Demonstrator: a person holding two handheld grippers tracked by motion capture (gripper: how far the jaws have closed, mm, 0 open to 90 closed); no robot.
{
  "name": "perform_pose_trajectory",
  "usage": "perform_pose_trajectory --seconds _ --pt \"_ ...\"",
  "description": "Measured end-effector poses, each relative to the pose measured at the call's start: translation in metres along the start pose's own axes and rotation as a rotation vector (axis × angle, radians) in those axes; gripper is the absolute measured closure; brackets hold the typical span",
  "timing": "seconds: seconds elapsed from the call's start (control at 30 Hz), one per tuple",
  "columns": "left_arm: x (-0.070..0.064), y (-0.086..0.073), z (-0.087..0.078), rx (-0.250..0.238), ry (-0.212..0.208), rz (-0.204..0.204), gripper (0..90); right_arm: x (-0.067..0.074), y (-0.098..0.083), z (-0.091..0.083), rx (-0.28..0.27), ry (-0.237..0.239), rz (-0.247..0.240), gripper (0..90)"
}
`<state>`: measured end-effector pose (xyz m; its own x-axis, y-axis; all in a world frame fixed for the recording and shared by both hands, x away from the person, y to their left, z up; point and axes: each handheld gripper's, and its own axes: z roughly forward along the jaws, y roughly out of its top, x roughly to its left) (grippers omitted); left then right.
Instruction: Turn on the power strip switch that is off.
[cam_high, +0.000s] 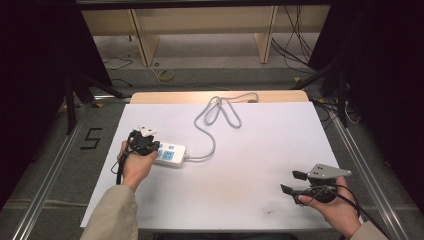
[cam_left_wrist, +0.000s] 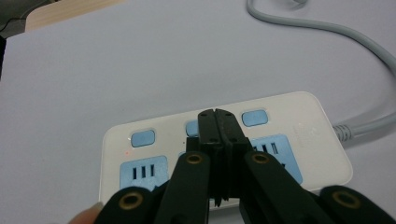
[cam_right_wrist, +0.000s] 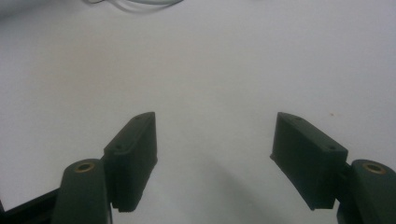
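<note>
Power strip (cam_high: 170, 155), white with blue sockets and blue buttons, flat on counter (cam_high: 250, 150), directly under left tongs (cam_high: 148, 145). Left tongs (cam_left_wrist: 217, 122) fully closed, tips together over middle blue button (cam_left_wrist: 192, 127), holding nothing; contact with button unclear. Small red light near leftmost button. Grey cable (cam_high: 215, 117) runs from strip's far end, loops away beyond left tongs. Right tongs (cam_high: 294, 182) wide apart, empty, over bare counter, well apart from strip.

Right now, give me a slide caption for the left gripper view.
Left gripper, jaws shut, poised over the middle blue switch of a white power strip.
</note>
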<state>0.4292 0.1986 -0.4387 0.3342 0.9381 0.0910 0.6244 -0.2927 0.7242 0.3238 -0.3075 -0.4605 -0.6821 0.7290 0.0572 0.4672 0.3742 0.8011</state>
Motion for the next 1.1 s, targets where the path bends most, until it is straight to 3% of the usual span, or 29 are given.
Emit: perform_pose_trajectory --seconds 0.67,1.1 --pt "0.008 0.004 0.014 -0.002 0.006 -0.019 89.9 0.001 0.0 0.001 0.005 0.003 -0.005 31.2" --pt "0.007 0.007 0.025 0.025 -0.002 -0.017 90.0 0.001 0.0 0.0 0.003 0.004 -0.005 31.2"
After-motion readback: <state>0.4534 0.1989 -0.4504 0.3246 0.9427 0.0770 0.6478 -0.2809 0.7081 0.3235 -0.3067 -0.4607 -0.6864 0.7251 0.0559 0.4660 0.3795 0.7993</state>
